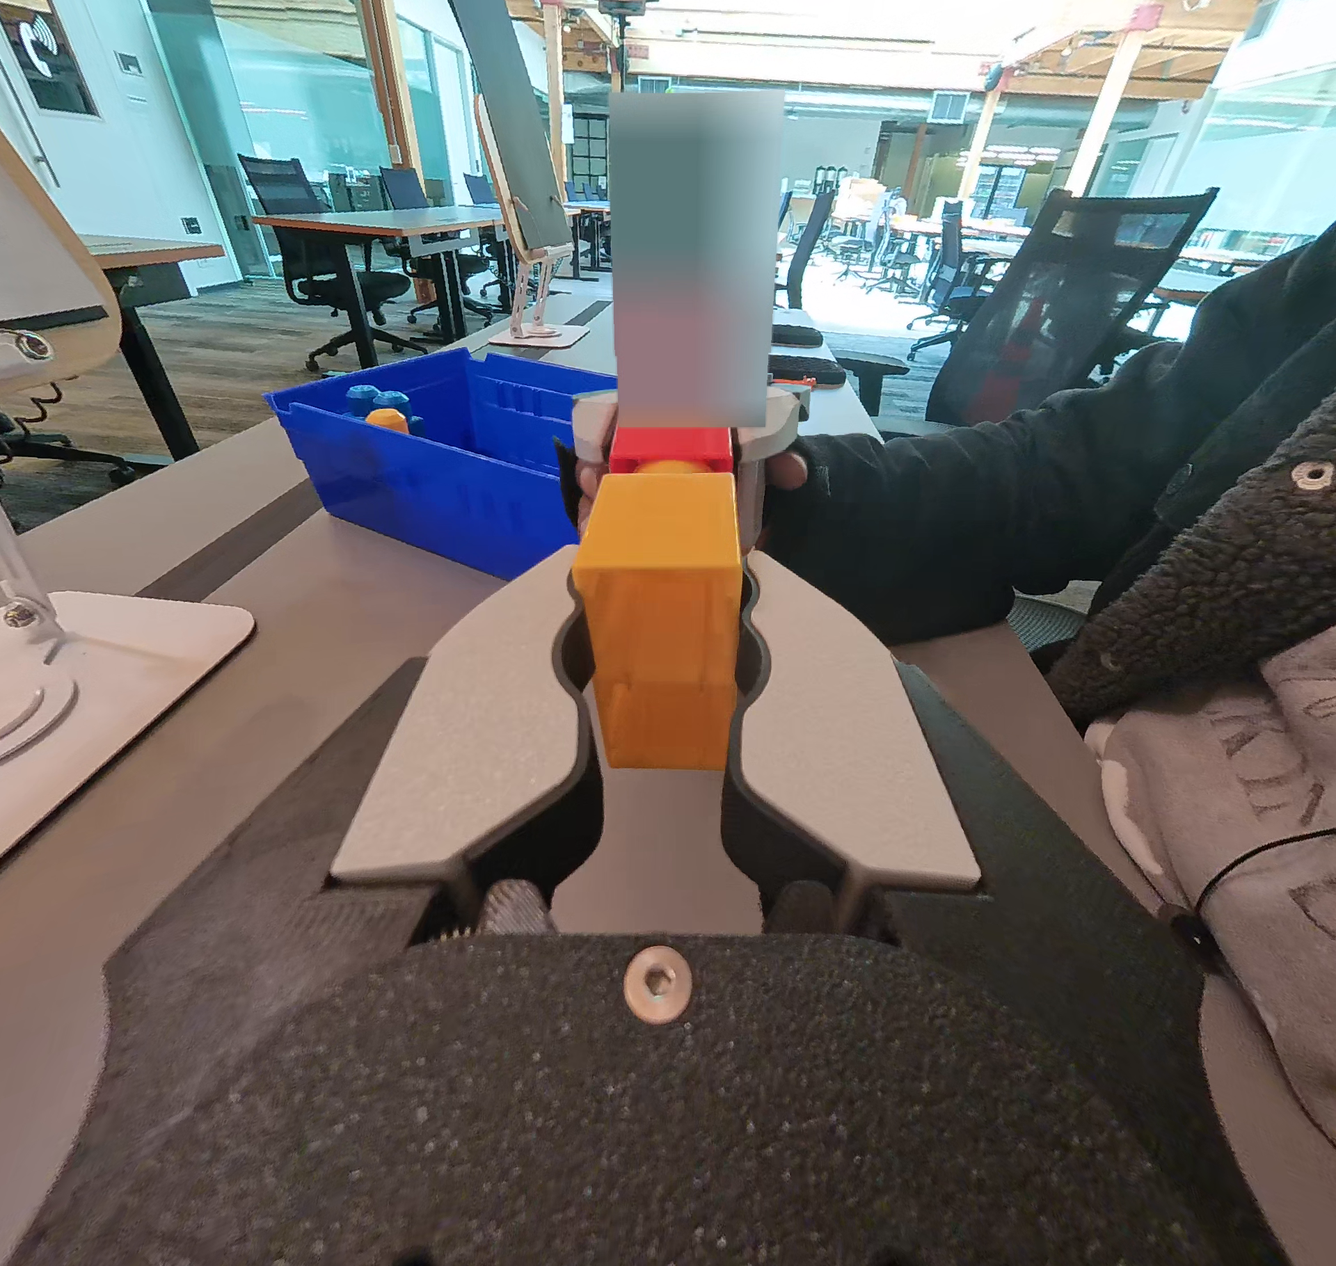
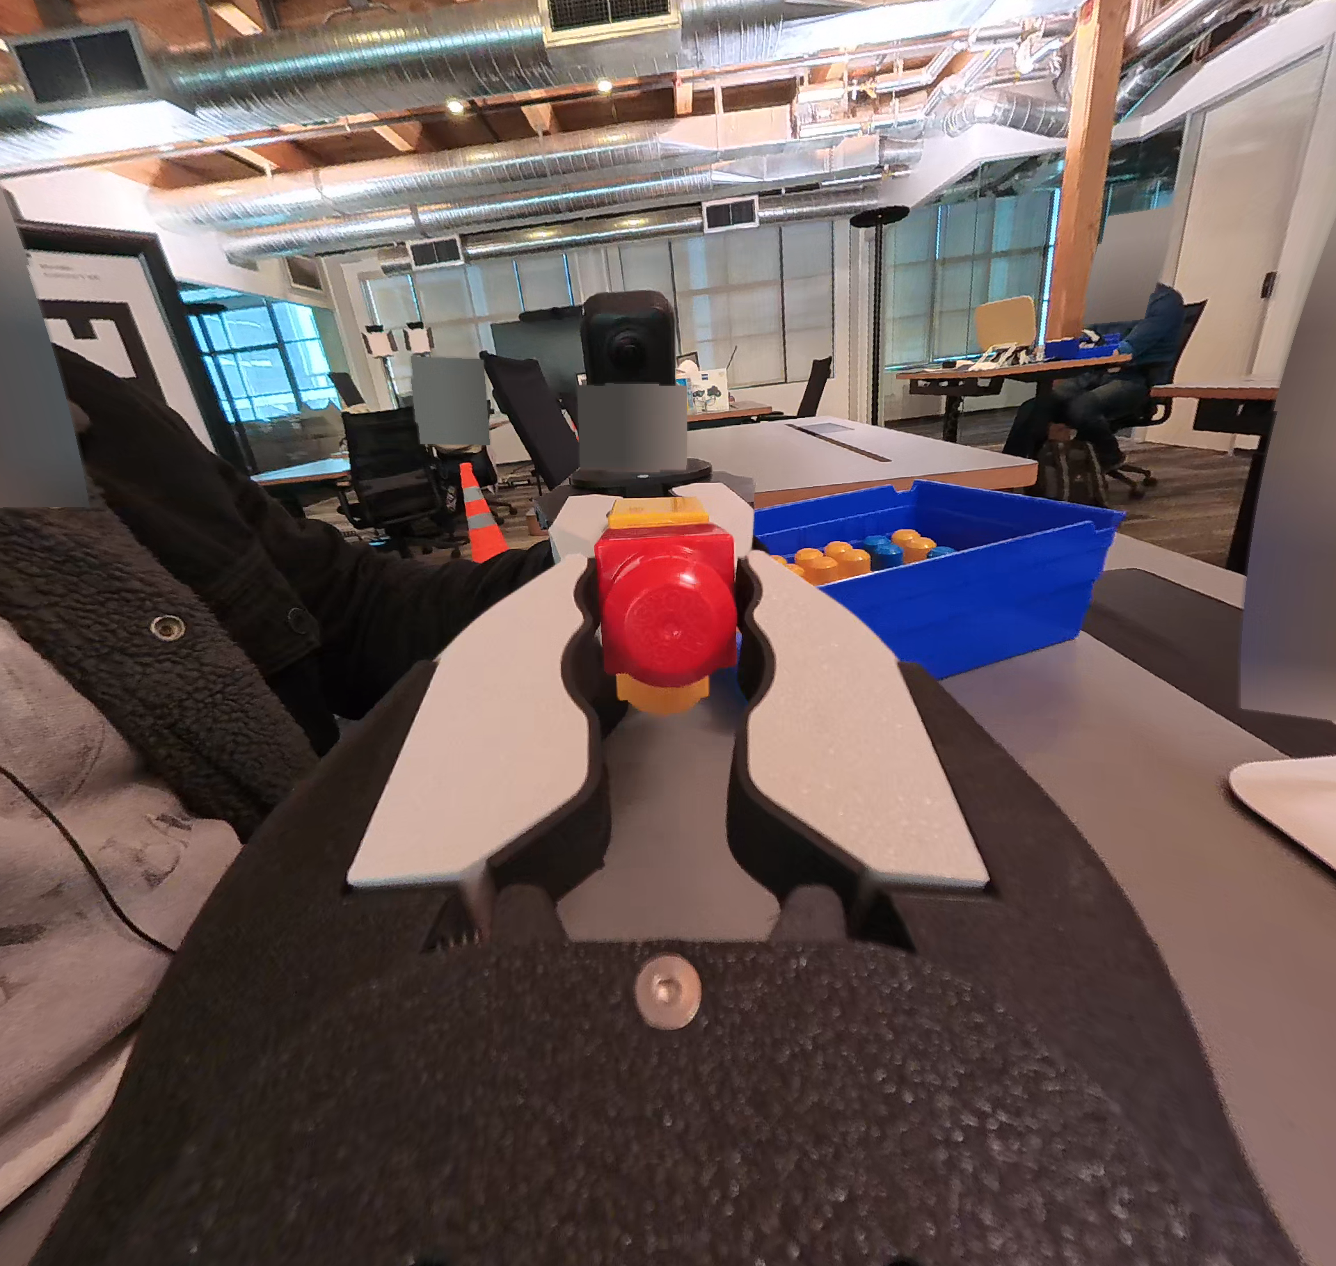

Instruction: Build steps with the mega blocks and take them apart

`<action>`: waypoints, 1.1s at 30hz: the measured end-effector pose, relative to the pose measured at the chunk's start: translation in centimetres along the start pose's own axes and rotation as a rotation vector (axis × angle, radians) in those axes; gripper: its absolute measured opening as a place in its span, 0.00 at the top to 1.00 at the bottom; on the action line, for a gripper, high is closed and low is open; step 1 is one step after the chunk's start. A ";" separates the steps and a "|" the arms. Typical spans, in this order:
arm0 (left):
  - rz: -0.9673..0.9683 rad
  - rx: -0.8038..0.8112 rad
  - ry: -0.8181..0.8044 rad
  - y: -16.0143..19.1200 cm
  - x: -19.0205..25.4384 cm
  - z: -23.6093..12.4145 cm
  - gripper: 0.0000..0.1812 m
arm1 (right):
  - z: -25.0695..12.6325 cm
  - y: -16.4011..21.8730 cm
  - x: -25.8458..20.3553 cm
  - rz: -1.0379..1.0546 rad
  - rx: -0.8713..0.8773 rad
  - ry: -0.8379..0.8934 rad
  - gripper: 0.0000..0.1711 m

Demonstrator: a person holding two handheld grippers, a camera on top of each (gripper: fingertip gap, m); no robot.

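Left wrist view: left tool (image 1: 659, 646) clamped on yellow block (image 1: 661, 624), red block (image 1: 669, 449) at its far end, above the counter (image 1: 347, 617).

Right wrist view: right tool (image 2: 669, 610) clamped on red block (image 2: 665, 606). Blue bin (image 2: 961, 610) beside. Looks like a join or a split; next needs a straight axial move.

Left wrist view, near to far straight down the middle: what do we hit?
left gripper clamped on the yellow block → red block → right gripper holding the red one from the far side. The blue bin lies off to the left, so it is left out.
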State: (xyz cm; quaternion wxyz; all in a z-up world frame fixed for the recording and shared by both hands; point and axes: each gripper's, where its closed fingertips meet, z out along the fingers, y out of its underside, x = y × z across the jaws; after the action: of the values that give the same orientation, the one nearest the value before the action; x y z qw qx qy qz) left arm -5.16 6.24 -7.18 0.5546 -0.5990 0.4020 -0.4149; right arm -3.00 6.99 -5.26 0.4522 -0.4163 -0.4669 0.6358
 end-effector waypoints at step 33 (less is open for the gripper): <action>0.027 -0.074 -0.003 1.3 0.1 0.1 0.80 | 0.8 2.4 0.0 -0.015 -0.090 0.012 0.79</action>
State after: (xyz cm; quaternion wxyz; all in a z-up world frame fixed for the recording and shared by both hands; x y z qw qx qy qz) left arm -5.11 6.11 -8.44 0.5383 -0.6141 0.4244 -0.3912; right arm -4.21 6.43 -7.39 0.4406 -0.4364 -0.4955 0.6082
